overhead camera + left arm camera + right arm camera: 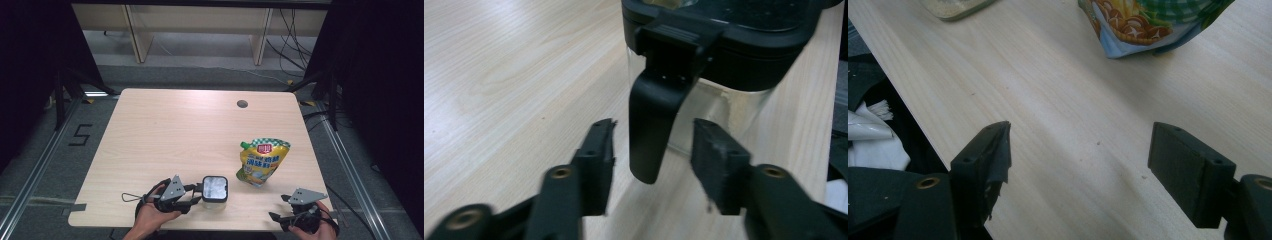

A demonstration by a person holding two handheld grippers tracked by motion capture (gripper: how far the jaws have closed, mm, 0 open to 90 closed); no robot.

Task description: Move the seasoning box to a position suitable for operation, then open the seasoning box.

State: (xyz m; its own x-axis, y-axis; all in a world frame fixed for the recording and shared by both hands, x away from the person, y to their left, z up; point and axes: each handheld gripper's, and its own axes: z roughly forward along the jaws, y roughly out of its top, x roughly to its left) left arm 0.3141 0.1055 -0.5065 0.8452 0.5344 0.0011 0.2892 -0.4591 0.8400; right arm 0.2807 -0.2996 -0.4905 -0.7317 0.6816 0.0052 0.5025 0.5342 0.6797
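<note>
A clear container [215, 188] with a black clip-on lid [744, 35] stands near the table's front edge, left of centre. One black lid latch [650, 125] hangs down its side. My left gripper [196, 195] is open, and the latch sits between its two pads [716, 155] without either pad touching it. A yellow and green stand-up pouch [263, 161] lies to the right of the container. My right gripper [278, 207] is open over bare wood at the front right, with nothing between its jaws. The pouch's lower edge [1148, 27] lies ahead of it.
The light wooden table [165, 135] has a round cable hole [242, 104] near its far edge. The front edge runs close under both hands. Black curtains flank the table, and desk legs and cables stand on the floor behind it.
</note>
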